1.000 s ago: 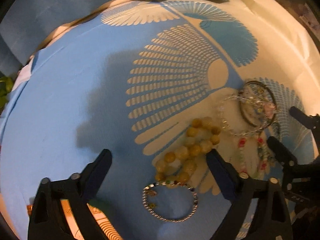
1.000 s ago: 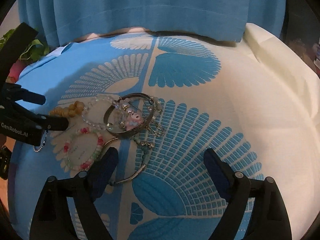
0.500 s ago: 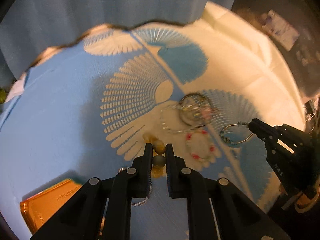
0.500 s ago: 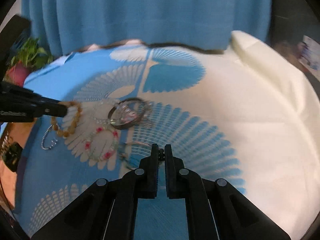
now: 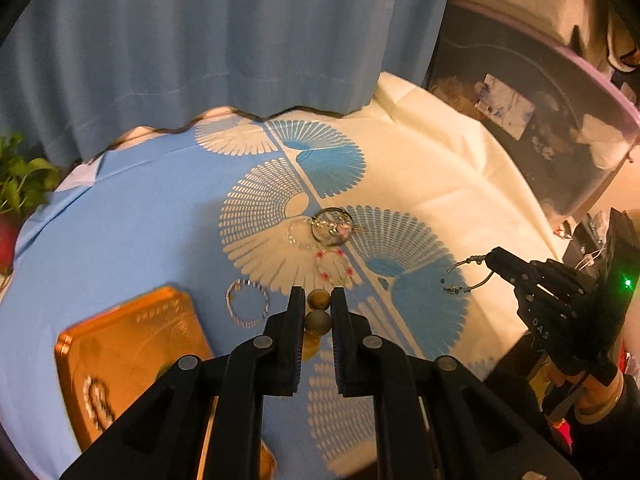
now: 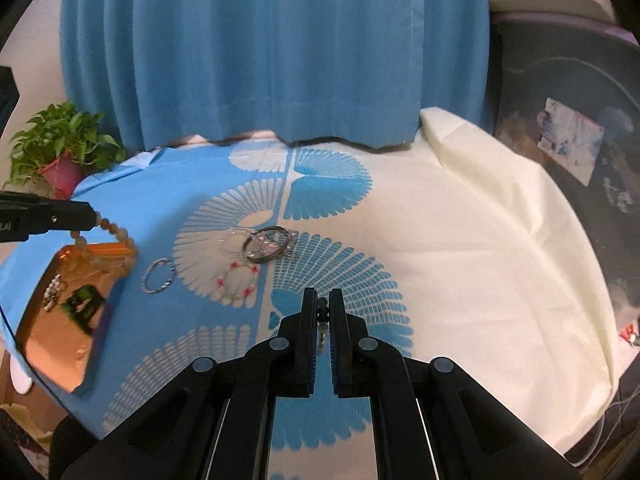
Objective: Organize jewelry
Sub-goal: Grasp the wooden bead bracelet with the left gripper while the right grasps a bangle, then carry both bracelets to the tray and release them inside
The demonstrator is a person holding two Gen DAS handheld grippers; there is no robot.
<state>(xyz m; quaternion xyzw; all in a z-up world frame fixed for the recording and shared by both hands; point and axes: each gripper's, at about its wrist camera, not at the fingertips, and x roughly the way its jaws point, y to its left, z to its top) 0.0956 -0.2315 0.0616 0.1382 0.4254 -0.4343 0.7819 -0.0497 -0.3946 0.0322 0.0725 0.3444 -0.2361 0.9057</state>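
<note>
My left gripper [image 5: 316, 304] is shut on a bracelet of round amber beads [image 5: 318, 312]; in the right wrist view that amber bracelet [image 6: 116, 236] dangles from the left gripper [image 6: 94, 216] over the copper tray [image 6: 60, 336]. My right gripper [image 6: 323, 312] is shut on a thin wire bracelet with dark beads [image 6: 322, 314]; in the left wrist view this wire bracelet [image 5: 466, 278] hangs in a loop from the right gripper [image 5: 490, 260] above the cloth. On the cloth lie a silver chain bracelet [image 5: 247, 303], a red-and-white bead bracelet [image 5: 334, 266] and a metal bangle with charms [image 5: 332, 226].
A blue and cream patterned tablecloth [image 6: 460, 248] covers the table. The copper tray [image 5: 132, 356] at the near left holds a small chain piece [image 5: 94, 400]. A blue curtain [image 6: 276, 52] hangs behind, a potted plant [image 6: 60, 148] stands far left, and dark clutter [image 5: 540, 120] is at the right.
Both grippers went from open over the jewelry to shut, the left on the amber bracelet and the right on the wire bracelet, then rose and pulled back; the copper tray came into view.
</note>
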